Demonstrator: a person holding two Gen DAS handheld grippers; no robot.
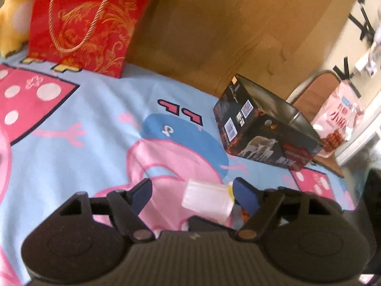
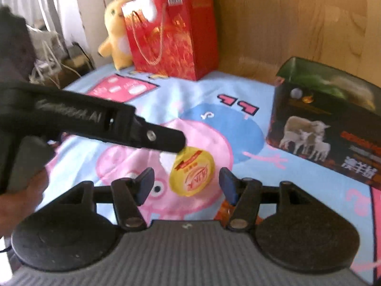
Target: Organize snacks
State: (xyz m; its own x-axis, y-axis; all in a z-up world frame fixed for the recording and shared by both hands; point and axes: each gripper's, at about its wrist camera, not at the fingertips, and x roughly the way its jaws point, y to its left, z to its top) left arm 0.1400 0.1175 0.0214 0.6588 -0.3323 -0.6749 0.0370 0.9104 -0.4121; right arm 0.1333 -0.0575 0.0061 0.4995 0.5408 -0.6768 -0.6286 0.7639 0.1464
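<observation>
A small clear jelly cup [image 1: 207, 200] with a yellow foil lid [image 2: 193, 176] lies on its side on the blue cartoon-print sheet. My left gripper [image 1: 193, 191] is open, its fingers wide on either side of the cup; the cup rests close to the right finger [image 1: 245, 191]. In the right wrist view the left gripper [image 2: 164, 139] reaches in from the left just above the cup. My right gripper [image 2: 185, 186] is open and empty, with the cup's lid just ahead between its fingers. An open black box [image 1: 266, 131] printed with sheep [image 2: 326, 124] stands to the right.
A red gift bag [image 1: 83, 23] [image 2: 173, 35] and a yellow plush toy [image 2: 116, 35] stand at the back against a wooden board [image 1: 226, 23]. A pink snack bag [image 1: 338, 121] lies beyond the black box. An orange wrapper [image 2: 225, 211] peeks out near my right finger.
</observation>
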